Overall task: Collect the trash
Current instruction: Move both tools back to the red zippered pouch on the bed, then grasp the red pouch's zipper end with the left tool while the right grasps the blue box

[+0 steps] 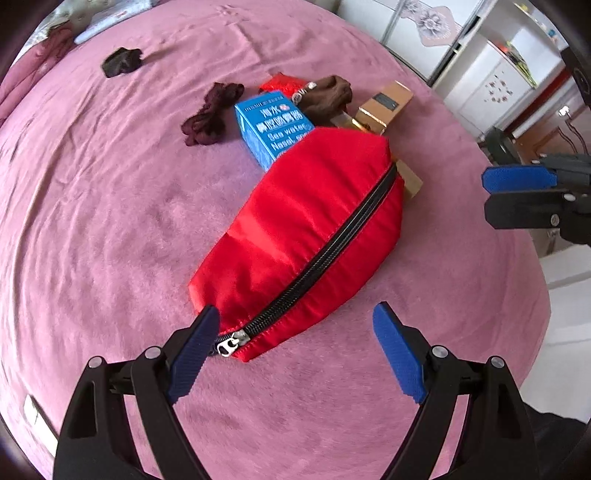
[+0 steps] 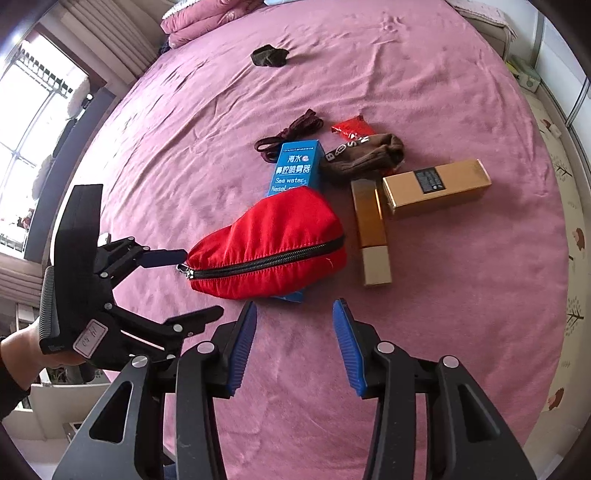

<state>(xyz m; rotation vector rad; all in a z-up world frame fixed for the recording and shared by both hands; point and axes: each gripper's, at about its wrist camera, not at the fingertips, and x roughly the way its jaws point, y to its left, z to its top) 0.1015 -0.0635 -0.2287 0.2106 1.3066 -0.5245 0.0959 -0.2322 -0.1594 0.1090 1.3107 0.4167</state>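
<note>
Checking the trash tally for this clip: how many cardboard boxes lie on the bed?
3. The blue nasal-spray box sits partly under the red pouch; two gold boxes lie right of the pouch, meeting at a corner. More may hide under the pouch.

This is a bedroom in a home. A wide bed covered with a pink sheet fills both views. At its far end lies a folded pink quilt. Left of the bed, seen from the right wrist, a window stands bright beside ribbed curtains. Right of the bed, seen from the left wrist, stand white wardrobe doors with a floral pattern and a white cabinet.
</note>
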